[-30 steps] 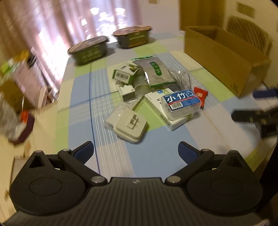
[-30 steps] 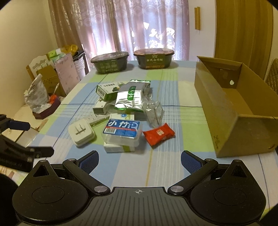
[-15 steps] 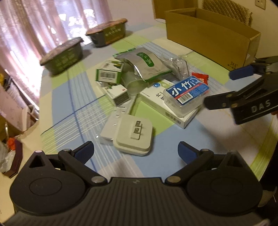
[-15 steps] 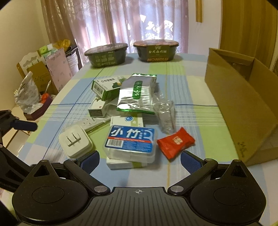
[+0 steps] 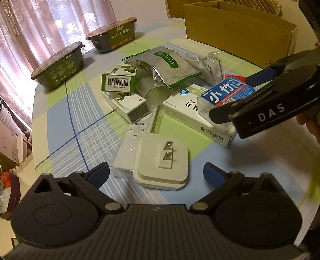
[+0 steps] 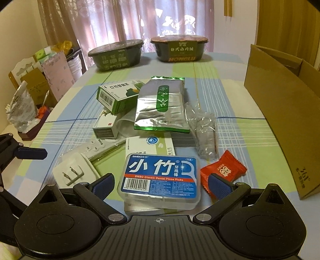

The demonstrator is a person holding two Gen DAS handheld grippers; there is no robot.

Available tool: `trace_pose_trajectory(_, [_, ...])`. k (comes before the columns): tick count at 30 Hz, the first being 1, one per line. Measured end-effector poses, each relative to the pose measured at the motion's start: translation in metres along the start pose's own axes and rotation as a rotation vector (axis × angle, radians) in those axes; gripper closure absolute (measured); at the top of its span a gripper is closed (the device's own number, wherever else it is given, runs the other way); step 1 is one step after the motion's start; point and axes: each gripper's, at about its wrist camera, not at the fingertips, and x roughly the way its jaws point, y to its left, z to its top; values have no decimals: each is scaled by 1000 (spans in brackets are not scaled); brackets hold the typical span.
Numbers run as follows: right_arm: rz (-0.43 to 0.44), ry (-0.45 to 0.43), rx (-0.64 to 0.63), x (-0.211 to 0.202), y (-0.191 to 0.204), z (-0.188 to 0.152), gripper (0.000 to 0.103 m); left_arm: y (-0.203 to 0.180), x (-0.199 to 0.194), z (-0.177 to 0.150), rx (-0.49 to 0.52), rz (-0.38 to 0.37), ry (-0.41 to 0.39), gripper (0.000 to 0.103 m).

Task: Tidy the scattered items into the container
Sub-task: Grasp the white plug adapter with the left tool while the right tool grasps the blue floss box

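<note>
1. Left gripper (image 5: 156,173): jaws spread wide, holding nothing. The white plug adapter (image 5: 162,162) lies on the tablecloth (image 5: 84,128) between its blue fingertips, prongs up.
2. Right gripper (image 6: 161,186): jaws spread wide, holding nothing. The dental floss pick box (image 6: 161,177) sits between the fingers, not visibly pinched, and rests on top of a white medicine carton (image 6: 149,143).
3. Red candy wrapper (image 6: 223,170) lies just beside the right-hand fingertip, right of the floss box.
4. White remote (image 5: 138,128) lies partly under the adapter.
5. Mid-pile: crumpled clear plastic packaging (image 6: 206,136); silver-and-green foil pouch (image 6: 162,106) overlapping a green-and-white box (image 6: 118,96); a smaller white box with a red mark (image 6: 106,126) below that one.
6. Cardboard box (image 6: 280,112), open top, stands on the table's right side, well apart from the pile. Its inside is not visible from here.
7. Far edge: two dark lidded meal tubs (image 6: 116,55) (image 6: 180,50) side by side before the curtains (image 6: 140,18).
</note>
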Motion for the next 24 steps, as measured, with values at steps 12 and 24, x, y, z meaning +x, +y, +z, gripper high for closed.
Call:
trace_pose_trajectory(12, [-6, -5, -8, 7, -1, -1, 14, -12, 12, -3, 45, -11, -25, 6])
trace_pose_trajectory(24, [-14, -15, -21, -6, -12, -9, 14, -14, 25, 4, 86, -5, 17, 41])
